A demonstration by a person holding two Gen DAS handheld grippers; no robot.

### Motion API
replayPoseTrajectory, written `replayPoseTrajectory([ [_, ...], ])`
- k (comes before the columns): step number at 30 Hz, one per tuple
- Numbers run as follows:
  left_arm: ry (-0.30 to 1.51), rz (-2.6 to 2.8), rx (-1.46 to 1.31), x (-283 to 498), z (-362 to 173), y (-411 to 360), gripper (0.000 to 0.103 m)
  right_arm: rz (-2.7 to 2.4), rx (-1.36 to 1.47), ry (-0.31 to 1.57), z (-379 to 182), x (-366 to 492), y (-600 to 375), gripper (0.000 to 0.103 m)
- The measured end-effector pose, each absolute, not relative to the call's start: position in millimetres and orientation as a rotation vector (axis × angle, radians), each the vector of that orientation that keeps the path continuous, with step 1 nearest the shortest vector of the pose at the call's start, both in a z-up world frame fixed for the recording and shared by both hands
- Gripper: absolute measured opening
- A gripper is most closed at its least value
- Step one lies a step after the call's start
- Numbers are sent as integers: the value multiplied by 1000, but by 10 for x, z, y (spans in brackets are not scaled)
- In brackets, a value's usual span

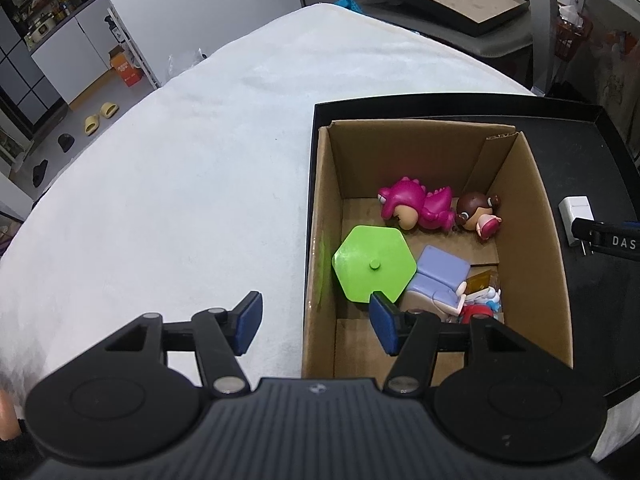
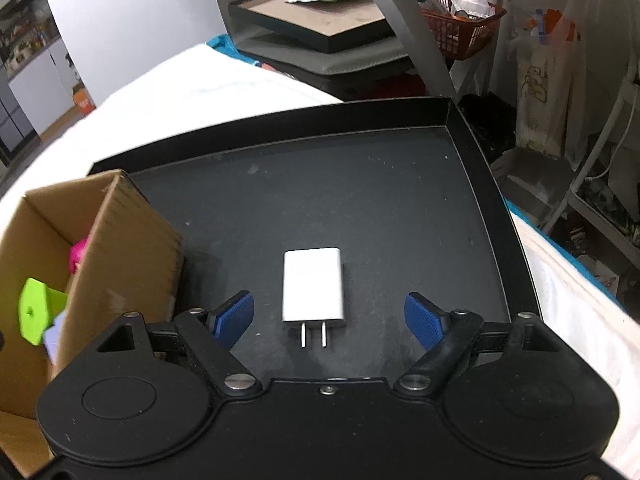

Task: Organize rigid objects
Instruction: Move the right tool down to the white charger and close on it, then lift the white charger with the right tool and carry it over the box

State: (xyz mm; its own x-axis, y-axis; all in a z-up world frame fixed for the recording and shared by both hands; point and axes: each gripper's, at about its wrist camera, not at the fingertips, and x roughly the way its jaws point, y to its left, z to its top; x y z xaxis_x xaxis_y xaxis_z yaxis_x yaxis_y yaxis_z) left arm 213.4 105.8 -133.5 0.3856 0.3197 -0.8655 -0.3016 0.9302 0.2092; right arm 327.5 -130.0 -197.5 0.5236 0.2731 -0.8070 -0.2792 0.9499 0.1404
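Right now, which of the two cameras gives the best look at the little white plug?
The right wrist view. The white charger lies there whole on the black tray, prongs toward the camera, between the open fingers. The left wrist view shows it only small at the right edge, partly hidden behind the other tool.

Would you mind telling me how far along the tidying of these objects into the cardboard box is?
Done: the cardboard box already holds the green hexagonal piece, a pink dinosaur figure, a doll figure and a lilac block. In hand: nothing; the left gripper is open and empty. Left: the white charger plug lies on the black tray, between the right gripper's open jaws.
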Motion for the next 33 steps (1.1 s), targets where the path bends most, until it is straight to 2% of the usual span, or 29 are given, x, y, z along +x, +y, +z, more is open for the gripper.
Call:
replayPoseTrajectory([
  [6, 1110, 402, 25, 2128, -1328, 1045, 58, 336, -36, 970, -2036, 3328, -1258, 81],
  [7, 1111, 403, 22, 2135, -1331, 1049, 58, 342, -37, 972, -2043, 3334, -1243, 77],
  [8, 1113, 403, 20, 2141, -1336, 1052, 58, 346, -45, 976, -2055, 3337, -1227, 58],
  [9, 1115, 403, 19, 2140, -1338, 1052, 58, 353, -54, 986, -2072, 3336, -1213, 43],
  [10, 1115, 402, 20, 2143, -1340, 1051, 58, 364, -57, 1011, -2094, 3346, -1205, 37],
  [33, 1096, 354, -48, 2023, -1294, 1130, 59, 293, -80, 976, -1705, 3070, -1385, 36],
])
